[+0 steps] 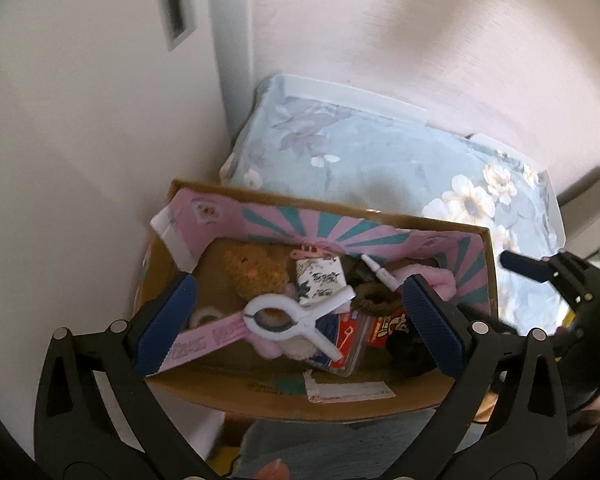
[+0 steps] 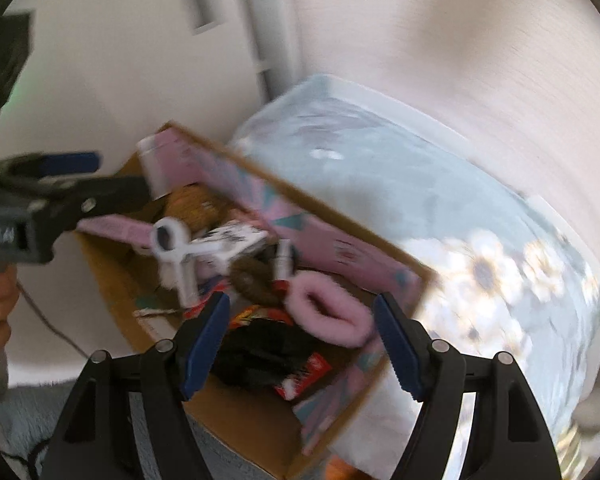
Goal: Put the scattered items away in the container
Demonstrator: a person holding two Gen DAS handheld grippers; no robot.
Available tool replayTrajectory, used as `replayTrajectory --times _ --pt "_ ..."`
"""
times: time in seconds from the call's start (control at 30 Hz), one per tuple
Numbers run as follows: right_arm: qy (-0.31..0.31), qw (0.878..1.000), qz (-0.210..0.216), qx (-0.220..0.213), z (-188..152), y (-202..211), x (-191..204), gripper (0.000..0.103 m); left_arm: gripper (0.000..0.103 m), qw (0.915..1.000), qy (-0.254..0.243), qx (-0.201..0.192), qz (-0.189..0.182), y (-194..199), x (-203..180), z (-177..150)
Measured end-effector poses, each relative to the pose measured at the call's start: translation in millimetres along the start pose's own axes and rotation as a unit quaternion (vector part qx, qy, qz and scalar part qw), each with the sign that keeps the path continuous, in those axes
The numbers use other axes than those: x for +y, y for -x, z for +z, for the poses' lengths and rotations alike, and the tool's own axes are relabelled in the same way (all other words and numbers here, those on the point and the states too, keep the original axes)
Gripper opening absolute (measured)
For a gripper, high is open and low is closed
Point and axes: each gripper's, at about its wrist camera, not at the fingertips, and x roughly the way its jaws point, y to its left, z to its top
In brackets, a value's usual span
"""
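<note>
Hovering over the cardboard box [image 1: 332, 398], both grippers point down into it. Left gripper [image 1: 296, 316]: jaws spread wide, nothing between the pads; the items seen through the gap lie below in the box. Right gripper [image 2: 302, 344]: jaws partly apart, nothing gripped; its view is motion-blurred.

Box as landmark. Inside it: white clip [image 1: 296, 318] near the middle, on top of the pile; brown plush toy [image 1: 256, 272] toward the far left corner; patterned packet [image 1: 320, 280] just beside the clip's handles; white pen [image 1: 380, 274] toward the far wall; brown hair tie [image 1: 374, 300] beside the pen; pink fluffy scrunchie [image 2: 326, 314] at the right end; black fuzzy item [image 2: 260, 350] and red packet [image 2: 306, 372] near the front right. Behind the box, touching its far wall, a floral pillow [image 1: 380, 160].

Judgement: a drop-off step, both hands empty above the box. No loose item shows outside the box in either view, so the job may be close to done; cannot confirm.

Next move calls for lifting clear of the box walls, then looking around for anything left out.
</note>
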Motion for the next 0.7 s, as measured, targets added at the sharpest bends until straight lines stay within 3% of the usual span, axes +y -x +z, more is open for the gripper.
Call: replayTrajectory --times 0.17,0.3,0.7 --pt "-0.079 0.993 -0.085 0.001 -9 17 -35 0.075 0.102 0.9991 -0.041 -0.004 -0.001 0 -27 14" --pt "-0.141 0.981 -0.135 -0.002 -20 36 -66 0.075 0.102 0.9973 -0.072 -0.010 -0.009 0 -50 24" --pt "-0.221 0.955 -0.196 -0.014 -48 65 -112 0.075 0.102 0.9931 -0.113 -0.024 -0.021 -2 -93 44"
